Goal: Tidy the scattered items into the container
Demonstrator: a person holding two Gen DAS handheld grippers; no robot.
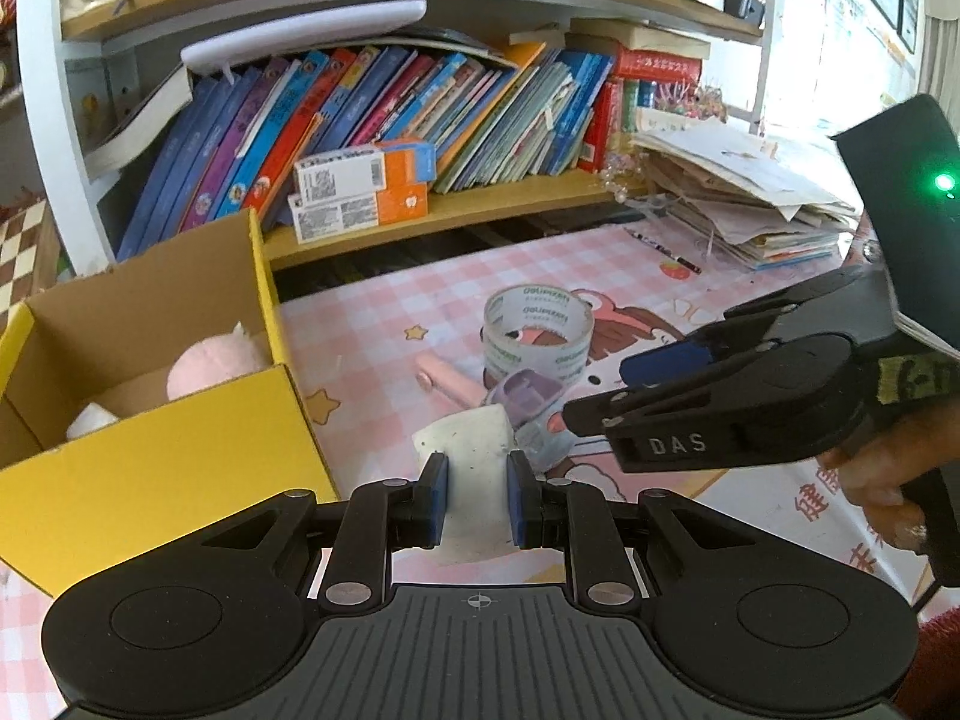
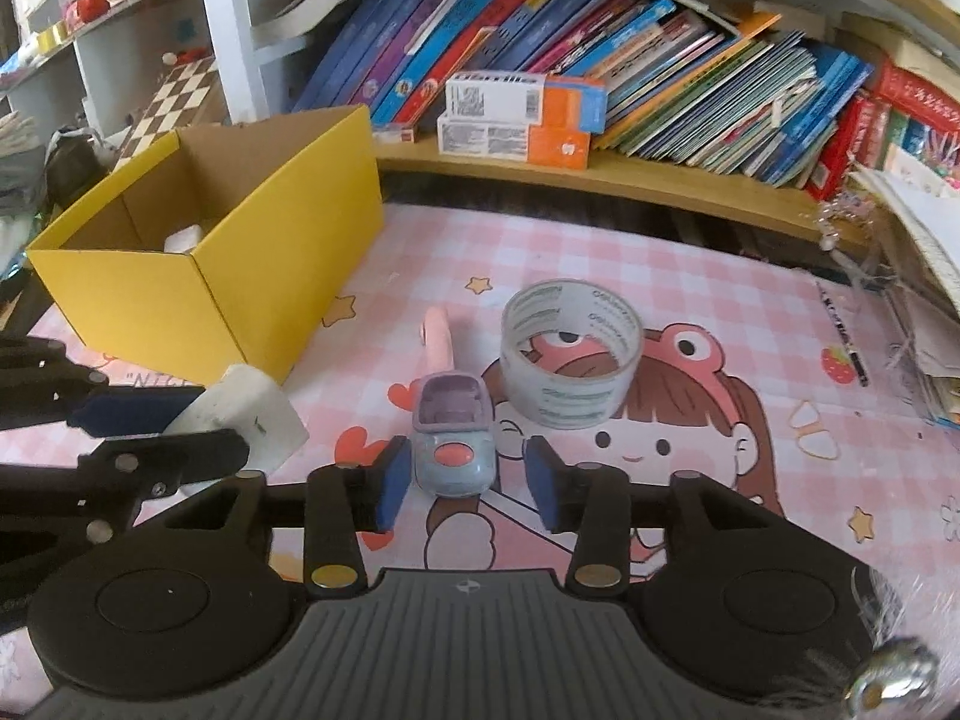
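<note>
Gripping a white eraser block (image 1: 474, 480), the left gripper (image 1: 477, 495) has its pads pressed on both sides. Right gripper (image 2: 468, 480) stands apart, straddling a small toy car (image 2: 454, 450), not yet clamped. Judged step: pick-up of both; next, closing on the car and carrying left to the yellow box (image 2: 240, 276). Tape roll (image 2: 570, 354) and pink tube (image 2: 437, 339) lie farther off on the pink checked mat (image 2: 690, 276); bookshelf (image 2: 600, 180) beyond.
</note>
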